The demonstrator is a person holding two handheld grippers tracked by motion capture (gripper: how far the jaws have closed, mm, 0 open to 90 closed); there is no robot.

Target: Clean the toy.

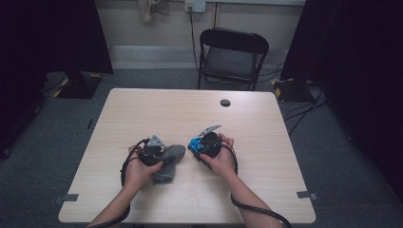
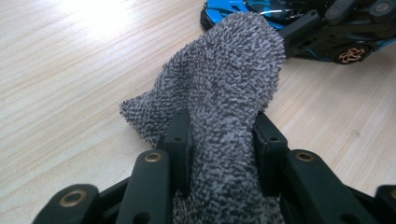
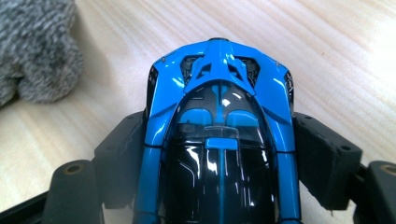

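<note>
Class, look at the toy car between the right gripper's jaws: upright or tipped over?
Upright: the car shows its roof and windscreen facing up.

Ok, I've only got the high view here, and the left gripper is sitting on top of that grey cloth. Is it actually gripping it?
Observer: Yes. In the left gripper view, the left gripper has both pads pressed into the fuzzy grey cloth, which bulges out between them.
Operator: And the blue thing at the right hand?
Observer: That's a blue and black toy car, lying lengthwise in the right gripper with a pad against each side.
Operator: Do cloth and car touch?
Observer: No. The right gripper view shows bare table between them.
</note>
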